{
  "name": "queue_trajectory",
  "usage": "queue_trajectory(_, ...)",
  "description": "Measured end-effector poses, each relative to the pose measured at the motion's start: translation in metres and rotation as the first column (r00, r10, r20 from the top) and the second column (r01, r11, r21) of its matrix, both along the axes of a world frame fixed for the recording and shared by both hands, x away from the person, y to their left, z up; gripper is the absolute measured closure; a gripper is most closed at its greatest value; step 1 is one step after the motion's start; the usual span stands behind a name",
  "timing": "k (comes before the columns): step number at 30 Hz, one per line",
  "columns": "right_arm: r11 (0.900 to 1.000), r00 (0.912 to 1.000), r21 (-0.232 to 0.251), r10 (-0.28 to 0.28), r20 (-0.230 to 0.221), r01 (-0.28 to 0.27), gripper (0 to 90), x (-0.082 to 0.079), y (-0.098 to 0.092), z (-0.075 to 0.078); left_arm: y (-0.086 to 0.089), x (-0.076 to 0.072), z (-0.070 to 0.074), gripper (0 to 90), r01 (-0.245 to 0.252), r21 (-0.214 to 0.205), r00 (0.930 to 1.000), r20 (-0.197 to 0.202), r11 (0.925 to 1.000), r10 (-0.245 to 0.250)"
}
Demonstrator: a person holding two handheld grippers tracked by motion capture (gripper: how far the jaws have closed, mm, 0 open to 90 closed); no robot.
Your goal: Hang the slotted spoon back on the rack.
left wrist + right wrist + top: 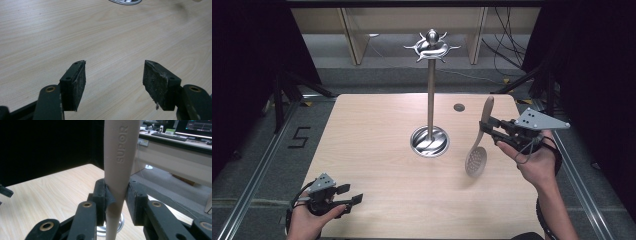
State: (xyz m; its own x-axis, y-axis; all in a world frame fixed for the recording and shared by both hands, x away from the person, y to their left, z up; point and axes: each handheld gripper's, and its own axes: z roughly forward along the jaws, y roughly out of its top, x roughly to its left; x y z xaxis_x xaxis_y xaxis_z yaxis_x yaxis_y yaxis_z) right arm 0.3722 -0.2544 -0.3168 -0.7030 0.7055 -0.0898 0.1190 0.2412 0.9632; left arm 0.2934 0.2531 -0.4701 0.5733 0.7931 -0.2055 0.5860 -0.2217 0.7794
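right gripper (490,131): clamped on the handle of a beige slotted spoon (478,150), so it's got a solid hold. In the right gripper view the pads (103,195) squeeze the handle from both sides and the handle (120,165) runs straight up between them.

spoon position: held up off the table, bowl end hanging below the fingers and handle tip poking up past them. Long axis is close to upright, tilted a bit.

stand: metal rack (431,90) with a round base (430,141) and hooks up top (432,47). It sits off to the left of the right gripper's fingers, hooks well above them.

key relation: my guess is the spoon goes on a hook, so the handle tip has to rise and travel left toward the crown. Right hand is far nearer.

left gripper (343,195): jaws spread wide, nothing between the pads (77,82), parked low near the table's (377,150) front left corner, well apart from the stand.

hard to tell: can't see whether the handle tip has a hanging hole; it's cut off in the right gripper view and too small from above.
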Motion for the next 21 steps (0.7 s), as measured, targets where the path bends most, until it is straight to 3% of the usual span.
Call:
queue_trajectory(4, 1.0, 1.0, 0.004, -0.002, -0.007, 0.002, 71.7, 0.0, 0.001, 0.001, 0.0, 0.0, 0.0, 34.5, 0.0, 0.006, 1.0, -0.001, 1.0, 0.0)
queue_trajectory(6, 0.9999, 0.9998, 0.002, -0.01, 0.018, 0.01, 71.7, 0.002, 0.002, 0.001, 0.0, 0.0, 0.0, 34.5, 0.0, 0.005, 1.0, -0.001, 1.0, 0.0)
queue_trajectory(14, 0.9998, 0.9998, 0.002, 0.017, -0.014, -0.017, 71.7, 0.002, 0.012, 0.002, 0.001, 0.0, 0.0, 34.5, 0.003, 0.004, 1.0, 0.004, 1.0, -0.003)
queue_trajectory(21, 0.9999, 0.9999, -0.002, 0.01, 0.005, -0.01, 71.7, 0.005, 0.017, 0.004, 0.001, 0.0, 0.0, 34.5, 0.007, 0.001, 0.9999, 0.009, 1.0, -0.007)
